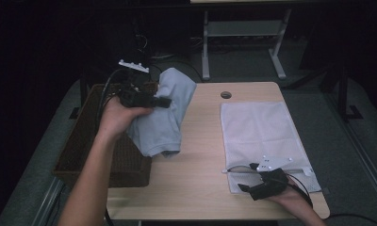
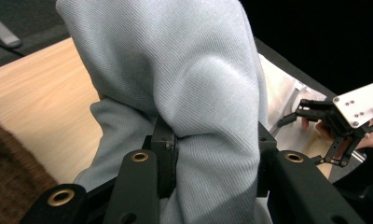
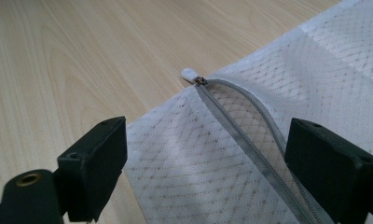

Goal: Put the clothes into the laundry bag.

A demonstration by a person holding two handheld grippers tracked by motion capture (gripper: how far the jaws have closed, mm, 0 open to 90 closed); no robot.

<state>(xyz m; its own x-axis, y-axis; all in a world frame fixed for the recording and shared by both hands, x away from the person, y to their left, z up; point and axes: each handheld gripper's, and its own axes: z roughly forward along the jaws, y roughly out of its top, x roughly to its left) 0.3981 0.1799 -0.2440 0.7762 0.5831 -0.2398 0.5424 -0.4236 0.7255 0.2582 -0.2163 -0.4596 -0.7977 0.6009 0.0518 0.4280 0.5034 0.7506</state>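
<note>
- Wicker basket [image 1: 90, 155] at the left edge of the bench [image 1: 200, 155]; its inside is too dark to tell what it holds.
- Left gripper [image 1: 151, 101] clamped on a light blue shirt [image 1: 165, 117], held up above the bench's left part, next to the basket; shirt hangs down, lower hem near the bench top.
- White mesh laundry bag [image 1: 259, 136] lies flat on the right side of the bench; nothing seen inside it.
- Right gripper [image 1: 257, 183] at the bag's near edge, jaws apart, nothing between the pads.
- Left gripper view: shirt [image 2: 175, 84] fabric bunched and pinched between both jaws; right gripper [image 2: 292, 116] and hand farther off over the bag.
- Right gripper view: bag [image 3: 250, 154] zipper [image 3: 240, 126] partly open, white pull tab [image 3: 190, 74] at the corner, jaws wide either side of the zipper line.
- High view: round cable hole [image 1: 226, 94] in the bench, beyond the bag.
</note>
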